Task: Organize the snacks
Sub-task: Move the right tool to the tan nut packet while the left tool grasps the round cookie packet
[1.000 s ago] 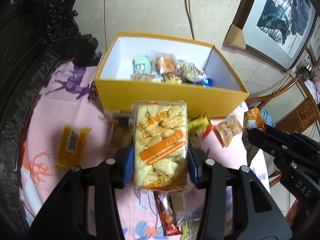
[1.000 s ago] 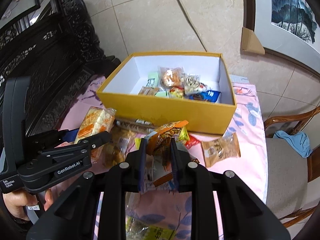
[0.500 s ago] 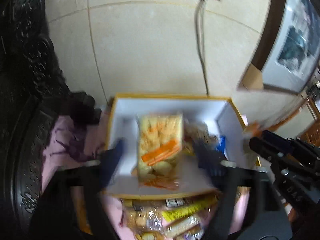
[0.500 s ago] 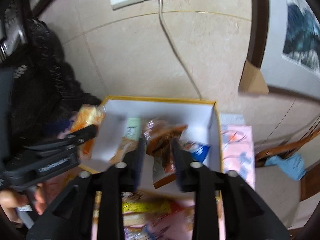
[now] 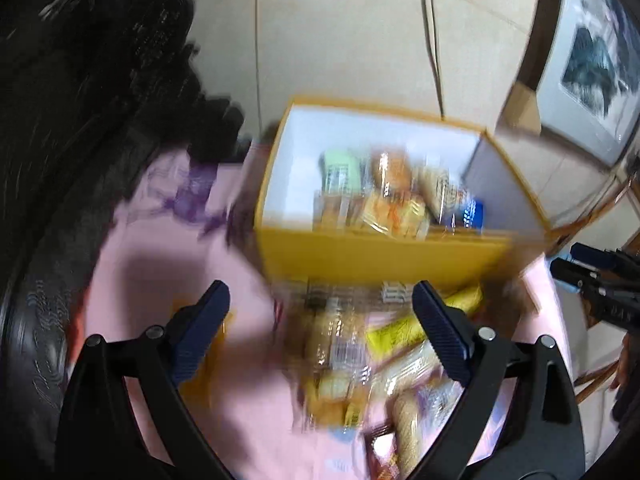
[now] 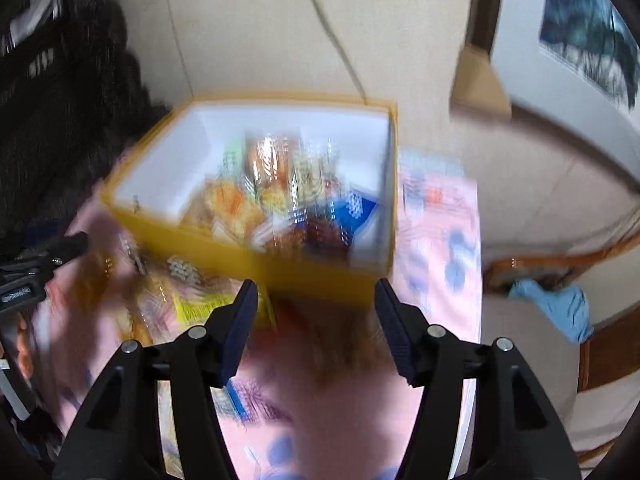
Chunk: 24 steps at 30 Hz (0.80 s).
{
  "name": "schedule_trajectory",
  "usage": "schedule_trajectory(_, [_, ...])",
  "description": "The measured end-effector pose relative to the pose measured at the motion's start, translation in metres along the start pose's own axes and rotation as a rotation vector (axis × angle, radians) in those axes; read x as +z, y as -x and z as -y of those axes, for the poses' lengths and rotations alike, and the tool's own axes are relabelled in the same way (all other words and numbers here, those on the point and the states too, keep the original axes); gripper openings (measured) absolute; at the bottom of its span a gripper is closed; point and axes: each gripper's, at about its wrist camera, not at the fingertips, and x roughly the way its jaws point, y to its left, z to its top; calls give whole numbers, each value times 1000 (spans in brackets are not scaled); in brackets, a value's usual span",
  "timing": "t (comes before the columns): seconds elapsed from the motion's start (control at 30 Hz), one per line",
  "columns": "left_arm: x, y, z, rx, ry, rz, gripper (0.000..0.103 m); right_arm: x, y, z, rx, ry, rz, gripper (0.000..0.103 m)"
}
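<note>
Both views are smeared by motion. A yellow box (image 5: 380, 256) with white inner walls stands on the pink cloth and holds several snack packets (image 5: 392, 204). My left gripper (image 5: 320, 308) hovers in front of the box, its jaws opening wide with nothing between them; loose snack packets (image 5: 360, 360) lie on the cloth below. In the right wrist view the same yellow box (image 6: 320, 272) holds packets (image 6: 280, 192). My right gripper (image 6: 314, 304) is at the box's near wall, jaws opening and empty. The left gripper's fingers (image 6: 48, 256) show at the left edge.
Dark carved wooden furniture (image 5: 80, 100) rises on the left. A tiled wall with a hanging cable (image 5: 432, 40) is behind the box. A framed picture (image 6: 580, 40) leans at the right, above a wooden chair with a blue cloth (image 6: 556, 304). More packets (image 6: 180, 292) lie left of the right gripper.
Both grippers carried their packets over the box and let them go: the rice-cracker pack and the orange-brown packet now lie in the box. Both have drawn back toward the near side, jaws open.
</note>
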Motion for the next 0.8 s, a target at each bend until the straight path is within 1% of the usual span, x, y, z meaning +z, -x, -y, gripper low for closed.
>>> schedule_trajectory(0.03, [-22,-1,3,21,-20,-4,94,-12,-7,2,-14,4,-23,61])
schedule_trajectory(0.07, [-36,-3,4,30,-23,-22,94,-25,-18,5,-45,7,-57,61])
schedule_trajectory(0.1, [-44,-6,5,31,-23,-34,94,-32,-27,6,-60,4,-77,61])
schedule_trajectory(0.13, [-56,-14,5,39,-29,-70,94,-38,-35,10,-69,-6,-93,61])
schedule_trajectory(0.23, [-74,-31,1,52,-28,-144,94,-45,-55,16,-93,-31,-106,61])
schedule_trajectory(0.3, [-78,-37,-1,62,-22,-157,94,-44,-67,20,-101,-47,-112,61])
schedule_trajectory(0.4, [-80,-44,-7,46,8,-172,94,-43,-86,25,-83,-68,-144,61])
schedule_trajectory(0.47, [-81,-45,-9,45,15,-168,94,-44,-93,25,-91,-67,-152,67])
schedule_trajectory(0.57, [-82,-52,-12,45,22,-181,94,-50,-97,24,-101,-62,-118,76])
schedule_trajectory(0.73, [-82,-54,-12,26,44,-176,94,-55,-100,26,-110,-96,-60,77])
schedule_trajectory(0.8, [-82,-51,-12,16,50,-176,94,-55,-100,24,-128,-121,-84,77])
